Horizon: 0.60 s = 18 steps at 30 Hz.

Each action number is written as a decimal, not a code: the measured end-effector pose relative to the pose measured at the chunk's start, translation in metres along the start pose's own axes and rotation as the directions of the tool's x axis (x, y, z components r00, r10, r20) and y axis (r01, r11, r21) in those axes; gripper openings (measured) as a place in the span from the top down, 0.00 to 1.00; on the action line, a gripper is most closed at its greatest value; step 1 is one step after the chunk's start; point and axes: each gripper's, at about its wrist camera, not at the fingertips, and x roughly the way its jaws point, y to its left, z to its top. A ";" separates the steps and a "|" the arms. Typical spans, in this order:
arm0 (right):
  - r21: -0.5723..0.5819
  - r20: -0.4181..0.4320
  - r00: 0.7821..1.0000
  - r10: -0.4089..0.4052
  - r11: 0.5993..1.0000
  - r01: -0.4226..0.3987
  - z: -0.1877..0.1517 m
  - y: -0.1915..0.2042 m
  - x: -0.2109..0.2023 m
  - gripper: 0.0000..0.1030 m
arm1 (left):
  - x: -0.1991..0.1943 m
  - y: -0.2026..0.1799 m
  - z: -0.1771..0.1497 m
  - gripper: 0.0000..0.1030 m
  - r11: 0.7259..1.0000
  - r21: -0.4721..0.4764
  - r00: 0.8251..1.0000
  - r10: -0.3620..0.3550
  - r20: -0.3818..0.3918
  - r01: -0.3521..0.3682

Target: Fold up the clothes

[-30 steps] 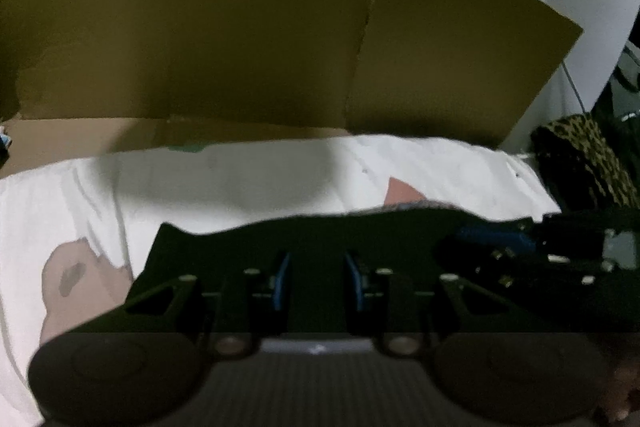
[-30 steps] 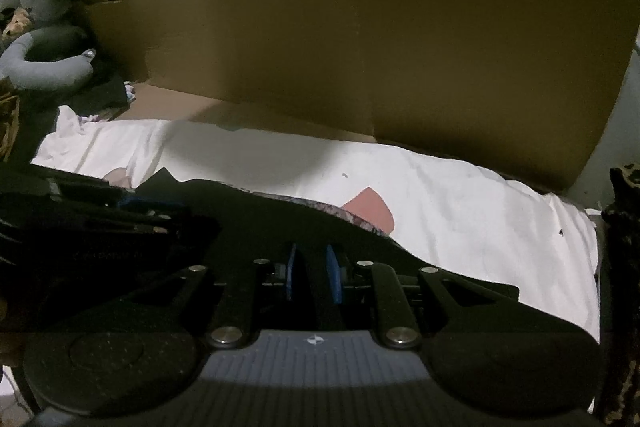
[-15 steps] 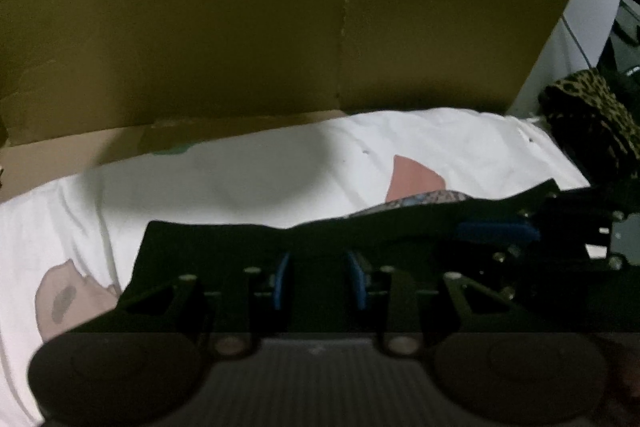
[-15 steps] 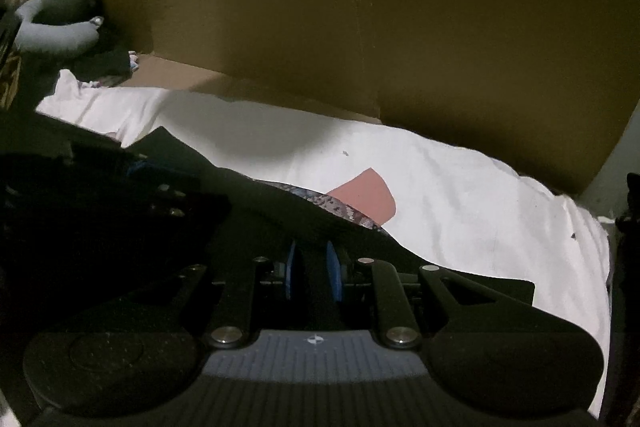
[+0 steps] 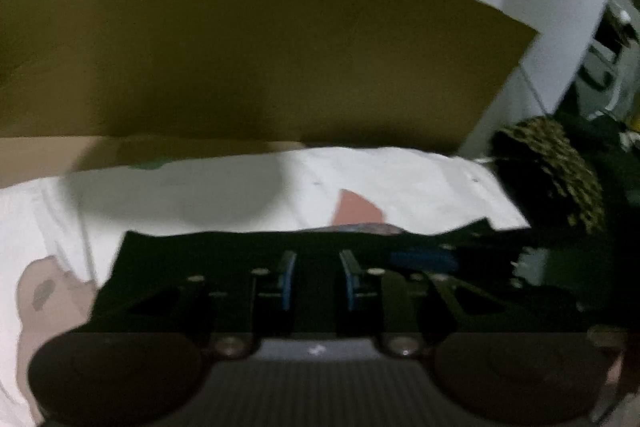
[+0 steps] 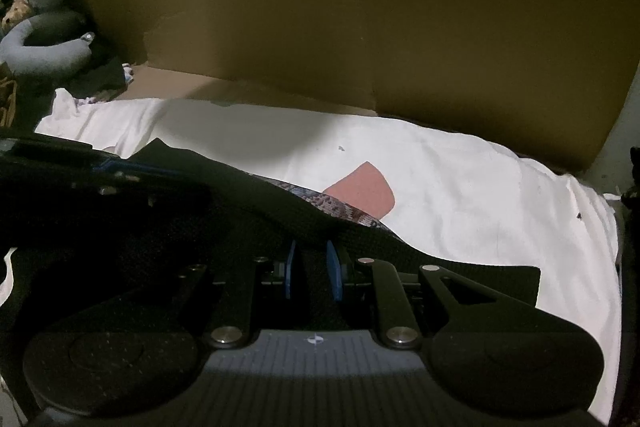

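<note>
Now my left claw (image 5: 316, 281) is closing: its blue pads stood wider a moment ago and are drawing in on the near hem of the black knit garment (image 5: 256, 247), which lies between them; whether they already bite I cannot tell through the blur. My right claw (image 6: 310, 269) has not changed, its pads held close together and pinching the same hem of black cloth further along. Since a second ago the left view has swung slightly and smeared, while the right has held nearly still. Beyond both claws the black garment lies spread on the white sheet with pink patches (image 6: 460, 187), its far edge showing a strip of patterned lining. Behind it stands the brown cardboard wall (image 6: 400, 27). To my mind, once both corners are pinched, the hem can be lifted and carried over for the fold.
</note>
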 end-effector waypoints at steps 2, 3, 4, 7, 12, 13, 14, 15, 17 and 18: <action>0.027 0.004 1.000 0.016 0.999 -0.016 0.002 -0.004 -0.003 0.77 | 0.003 -0.006 -0.002 0.79 1.000 0.017 1.000 -0.010 -0.007 0.010; 0.042 0.009 1.000 0.026 0.999 -0.026 0.002 -0.006 -0.005 0.77 | 0.005 -0.007 -0.003 0.80 1.000 0.017 1.000 -0.014 -0.008 0.015; 0.055 0.017 0.999 0.035 0.998 -0.036 0.002 -0.008 -0.007 0.77 | 0.006 -0.008 -0.004 0.80 1.000 0.016 1.000 -0.019 -0.009 0.019; 0.108 0.035 0.998 0.047 0.993 -0.051 0.002 -0.013 -0.015 0.77 | 0.005 -0.008 -0.008 0.81 1.000 0.015 1.000 -0.024 -0.003 0.024; 0.104 0.045 0.998 0.032 0.994 -0.036 -0.002 -0.009 -0.033 0.60 | 0.001 -0.004 -0.011 0.81 1.000 0.012 1.000 -0.011 -0.007 0.011; 0.098 0.049 0.998 0.031 0.995 -0.035 -0.003 -0.007 -0.037 0.60 | 0.002 -0.004 -0.011 0.81 1.000 0.017 1.000 -0.005 -0.016 0.006; 0.087 0.055 0.998 0.032 0.996 -0.037 -0.005 -0.006 -0.041 0.59 | 0.004 -0.003 -0.012 0.81 1.000 0.020 1.000 0.002 -0.024 -0.001; 0.075 0.055 0.998 0.034 0.996 -0.038 -0.007 -0.004 -0.044 0.59 | 0.005 -0.002 -0.012 0.81 1.000 0.017 1.000 0.004 -0.023 -0.003; 0.049 0.044 0.998 0.040 0.998 -0.042 -0.011 0.002 -0.049 0.59 | 0.008 -0.001 -0.013 0.81 1.000 0.014 1.000 0.001 -0.030 -0.001; 0.035 0.039 0.998 0.043 0.998 -0.044 -0.013 0.005 -0.052 0.59 | 0.010 -0.001 -0.013 0.80 1.000 0.022 0.999 0.004 -0.036 -0.004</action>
